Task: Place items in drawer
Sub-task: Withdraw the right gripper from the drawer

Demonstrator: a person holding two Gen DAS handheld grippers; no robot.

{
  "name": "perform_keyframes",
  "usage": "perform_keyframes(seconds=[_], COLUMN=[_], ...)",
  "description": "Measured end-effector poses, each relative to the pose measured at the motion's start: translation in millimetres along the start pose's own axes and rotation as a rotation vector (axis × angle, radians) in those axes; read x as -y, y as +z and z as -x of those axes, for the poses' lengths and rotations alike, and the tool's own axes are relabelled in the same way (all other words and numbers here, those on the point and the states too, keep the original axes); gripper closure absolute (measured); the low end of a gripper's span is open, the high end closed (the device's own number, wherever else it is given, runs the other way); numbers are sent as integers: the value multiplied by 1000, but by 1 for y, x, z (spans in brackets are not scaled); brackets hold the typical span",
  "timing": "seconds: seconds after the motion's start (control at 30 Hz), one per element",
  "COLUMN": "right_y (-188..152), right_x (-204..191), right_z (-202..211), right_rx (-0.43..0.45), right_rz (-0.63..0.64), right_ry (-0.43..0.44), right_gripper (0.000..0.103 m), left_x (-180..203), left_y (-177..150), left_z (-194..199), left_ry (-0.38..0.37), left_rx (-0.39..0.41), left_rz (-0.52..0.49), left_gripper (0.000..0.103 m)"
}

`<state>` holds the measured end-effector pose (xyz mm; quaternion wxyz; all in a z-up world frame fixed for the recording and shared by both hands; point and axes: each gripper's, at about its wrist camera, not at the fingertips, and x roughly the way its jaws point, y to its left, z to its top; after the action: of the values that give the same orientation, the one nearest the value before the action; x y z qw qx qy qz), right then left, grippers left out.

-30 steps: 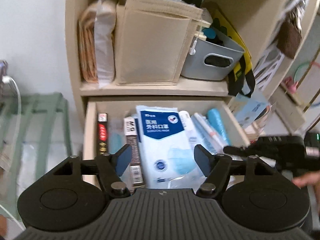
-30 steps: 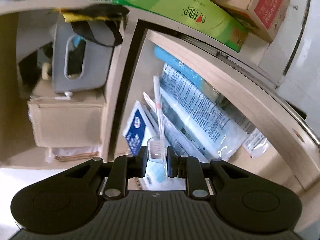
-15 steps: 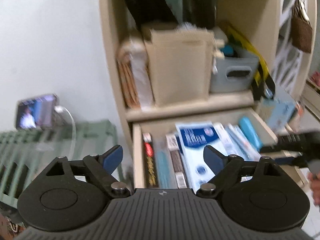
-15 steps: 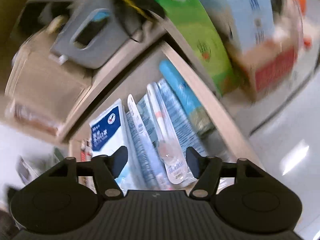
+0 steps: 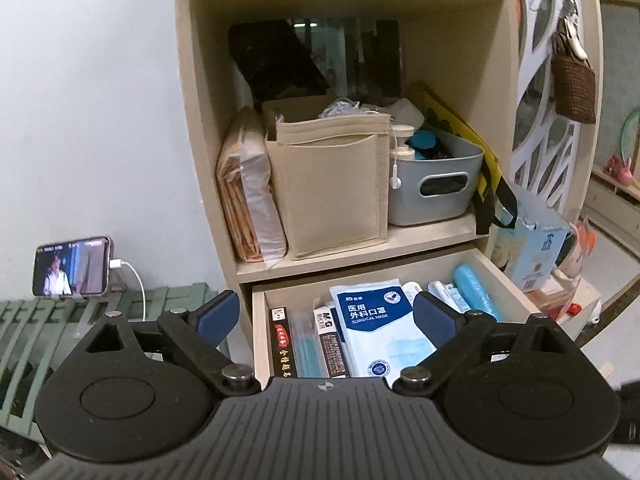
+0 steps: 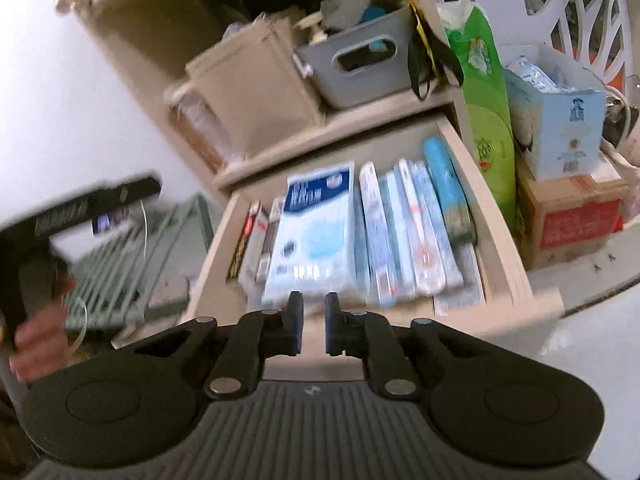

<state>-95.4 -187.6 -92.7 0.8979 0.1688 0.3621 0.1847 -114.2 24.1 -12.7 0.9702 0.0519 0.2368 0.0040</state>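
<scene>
matt wood drawer, glossy plastic mask pack

We look down into the open drawer, and the picture is a bit blurry. Our right gripper is above the drawer's front edge. Its two fingers are close together with a small gap, and nothing is between them. In the drawer, a big mask pack lies in the middle. Long thin packs lie next to it, and a blue roll is by the right wall. On the shelf above sits a gray basket. At the far left we see the left gripper, held by a hand.
</scene>
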Motion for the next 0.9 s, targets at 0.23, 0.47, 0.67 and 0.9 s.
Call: perform_keyframes(seconds=[0.23, 0.47, 0.67, 0.9], right_y=[-26, -21, -17, 1], right_x=[-4, 5, 9, 10], right_z=[-11, -24, -29, -49], right_rx=[-63, -101, -106, -98], right_rz=[7, -45, -35, -29], right_ry=[-46, -47, -28, -33], right_gripper=[92, 93, 95, 95], left_x=[5, -1, -1, 2], left_y=[-6, -6, -5, -7], left_z=[-1, 3, -7, -24], left_ry=[21, 64, 110, 42], left_rx=[-14, -16, -66, -187], left_rz=[-20, -14, -26, -3], left_gripper=[8, 8, 8, 8])
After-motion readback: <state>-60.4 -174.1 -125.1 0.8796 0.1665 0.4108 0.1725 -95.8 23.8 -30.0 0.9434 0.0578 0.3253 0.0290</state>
